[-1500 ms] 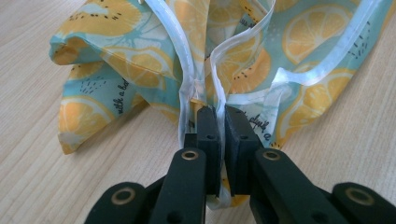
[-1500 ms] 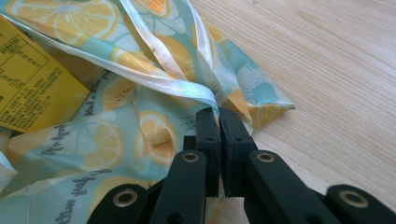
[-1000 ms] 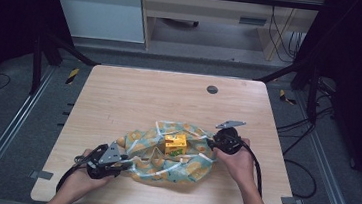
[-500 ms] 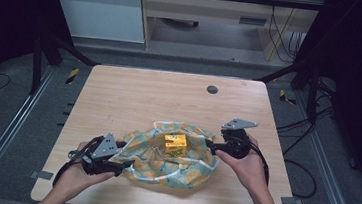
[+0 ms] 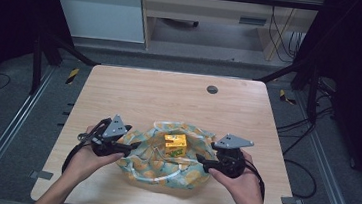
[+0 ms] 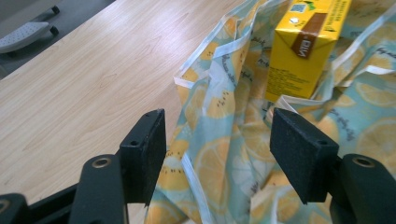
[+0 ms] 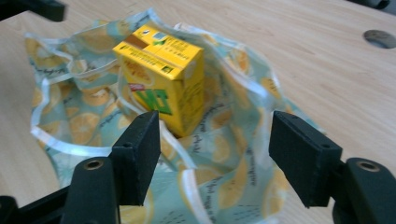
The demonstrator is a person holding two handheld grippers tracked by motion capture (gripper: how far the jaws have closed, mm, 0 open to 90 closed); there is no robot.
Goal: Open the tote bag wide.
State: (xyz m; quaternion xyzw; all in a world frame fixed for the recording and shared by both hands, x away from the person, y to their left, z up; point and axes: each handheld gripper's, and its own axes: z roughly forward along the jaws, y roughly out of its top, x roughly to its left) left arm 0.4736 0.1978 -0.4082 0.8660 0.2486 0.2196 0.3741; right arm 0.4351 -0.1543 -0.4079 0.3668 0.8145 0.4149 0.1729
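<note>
Plainly, the work in hand is a lemon-print cloth bag [image 5: 166, 158] lying crumpled near the front edge of the desk [image 5: 169, 98], roughly midway between the left and right edges, with a yellow drink carton [image 5: 175, 143] standing upright in its middle folds. The left tool [image 5: 134, 146] sits at the bag's left side and the right tool [image 5: 202, 160] at its right side.

Both tools have just been opening, and their jaws now stand well apart. In the left gripper view the cloth's folds and white piping lie between the jaws, but the pads do not press on them; in the right gripper view the bag's near rim likewise runs between the jaws unpinched, with the carton just beyond.

I judge the bag to be thin, soft and limp (it slumps into ridges wherever it lies), so it will give no resistance and will sag from any single pinch. The white-trimmed hem [image 6: 198, 175] looks the firmest place to take hold, since the doubled edge should slip less than the open print. Pinching opposite rims at once would likely keep the mouth spread.

The carton seems light but stiff, with smooth printed faces (possibly slippery). It could topple if the cloth beneath it is tugged unevenly, so any lift of the bag should probably be level on both sides.
</note>
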